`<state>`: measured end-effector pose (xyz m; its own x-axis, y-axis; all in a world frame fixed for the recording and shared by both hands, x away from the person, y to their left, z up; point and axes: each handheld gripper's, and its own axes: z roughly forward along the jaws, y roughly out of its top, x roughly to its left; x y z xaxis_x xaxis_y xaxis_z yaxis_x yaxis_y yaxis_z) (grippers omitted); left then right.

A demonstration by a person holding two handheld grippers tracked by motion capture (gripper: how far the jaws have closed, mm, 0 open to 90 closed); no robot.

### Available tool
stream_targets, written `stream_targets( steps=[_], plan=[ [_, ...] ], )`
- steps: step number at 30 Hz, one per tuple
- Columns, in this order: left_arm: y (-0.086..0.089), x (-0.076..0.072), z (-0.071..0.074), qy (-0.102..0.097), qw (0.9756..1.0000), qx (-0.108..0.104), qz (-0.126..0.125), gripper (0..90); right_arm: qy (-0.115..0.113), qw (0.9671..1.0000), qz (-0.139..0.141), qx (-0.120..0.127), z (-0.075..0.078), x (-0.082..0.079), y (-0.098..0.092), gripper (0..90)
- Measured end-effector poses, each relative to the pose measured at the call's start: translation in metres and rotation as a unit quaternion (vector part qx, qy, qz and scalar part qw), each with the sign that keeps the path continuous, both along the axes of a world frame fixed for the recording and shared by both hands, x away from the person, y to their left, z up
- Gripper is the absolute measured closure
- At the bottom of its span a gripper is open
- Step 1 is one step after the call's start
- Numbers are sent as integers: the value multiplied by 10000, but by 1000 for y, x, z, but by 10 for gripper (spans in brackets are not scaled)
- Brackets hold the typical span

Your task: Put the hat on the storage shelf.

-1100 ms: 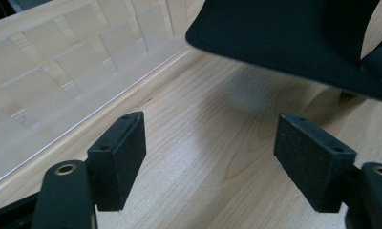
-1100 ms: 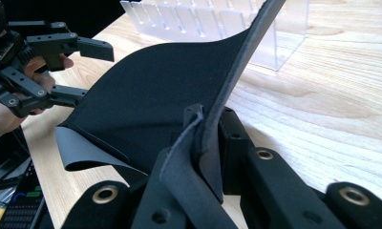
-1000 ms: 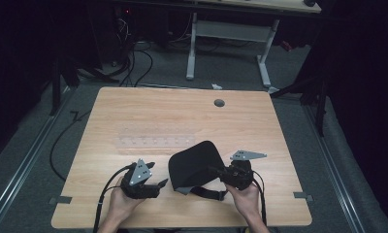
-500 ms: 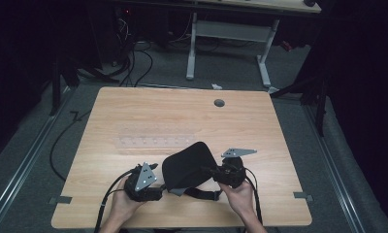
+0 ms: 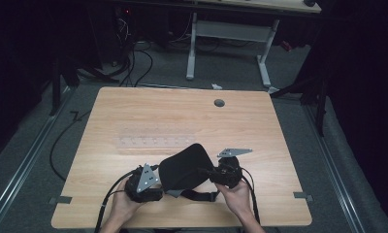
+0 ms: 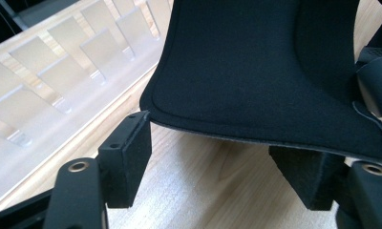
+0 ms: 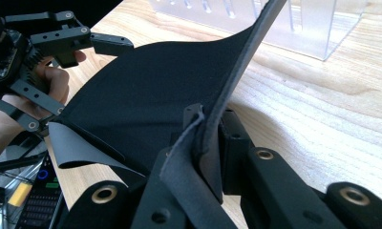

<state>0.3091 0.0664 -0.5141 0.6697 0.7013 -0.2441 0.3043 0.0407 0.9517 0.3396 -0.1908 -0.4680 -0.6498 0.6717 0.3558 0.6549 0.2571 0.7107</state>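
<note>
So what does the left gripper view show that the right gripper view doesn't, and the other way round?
Left gripper view: a close look along the left gripper, whose jaws stand apart and have just been closing, with the rounded edge of the black fabric pad between them, not yet pinched.

Right gripper view: the right gripper shut on the pad's opposite edge, and beyond it the person's left hand.

Both: the pad, the clear slotted rack and the wooden table.

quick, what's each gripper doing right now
left gripper: open, jaws just closing in around the edge of the black fabric piece, pads not yet pressing.
right gripper: shut on the black fabric piece.
</note>
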Motion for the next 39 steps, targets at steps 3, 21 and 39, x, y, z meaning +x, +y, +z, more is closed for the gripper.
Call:
stream_targets(
  steps=[3,21,39],
  plan=[
    [1,0,0,4,10000,-3,34,330,-42,10000,30,15,0,-1,1,845],
    [-5,-3,6,-239,9997,93,1,451,-78,9998,139,156,3,-3,4,844],
    [-4,-7,8,24,9994,103,-337,604,-134,9996,192,176,3,-2,22,832]
  ],
)
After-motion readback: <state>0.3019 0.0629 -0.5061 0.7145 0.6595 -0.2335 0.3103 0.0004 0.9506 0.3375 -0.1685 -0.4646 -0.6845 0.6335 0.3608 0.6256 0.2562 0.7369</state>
